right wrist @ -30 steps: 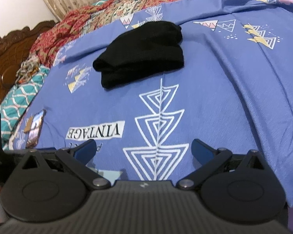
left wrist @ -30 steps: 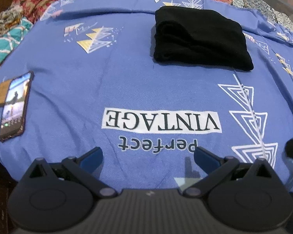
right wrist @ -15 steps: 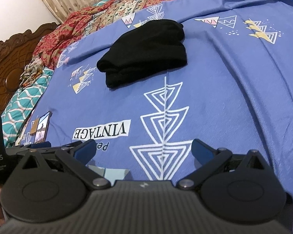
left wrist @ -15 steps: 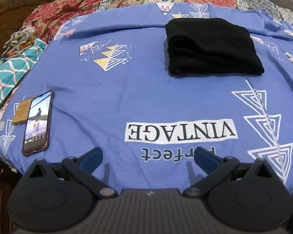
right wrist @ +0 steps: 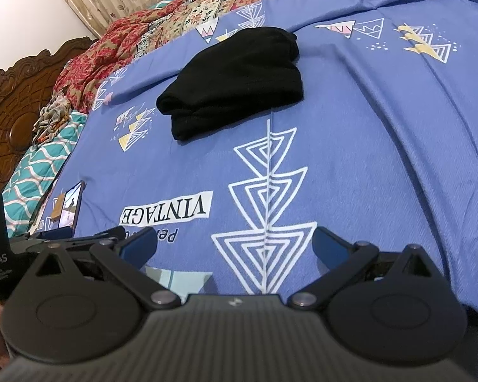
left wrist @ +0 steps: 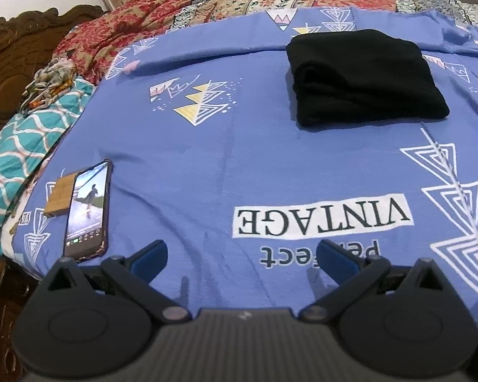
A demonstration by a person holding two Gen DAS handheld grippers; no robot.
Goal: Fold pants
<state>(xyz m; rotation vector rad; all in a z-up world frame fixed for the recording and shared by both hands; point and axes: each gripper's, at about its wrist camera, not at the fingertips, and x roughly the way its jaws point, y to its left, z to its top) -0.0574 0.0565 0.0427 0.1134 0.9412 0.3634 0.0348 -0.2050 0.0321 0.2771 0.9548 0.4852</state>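
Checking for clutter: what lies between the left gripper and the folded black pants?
Only bare blue bedsheet with its "VINTAGE" print lies between the left gripper and the black pants, as the left wrist view shows.

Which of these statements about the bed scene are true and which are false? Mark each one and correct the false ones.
1. The black pants lie folded in a compact bundle on the blue bedsheet. True.
2. The left gripper is shut on the pants. False: it is open, empty and well short of them.
3. A phone lies on the sheet with its screen lit. True.
4. The phone rests on top of the pants. False: it lies apart from them, near the sheet's edge, beside a small brown card.
5. The right gripper is open and holds nothing. True.
6. The printed word on the sheet reads "MODERN". False: it reads "VINTAGE".
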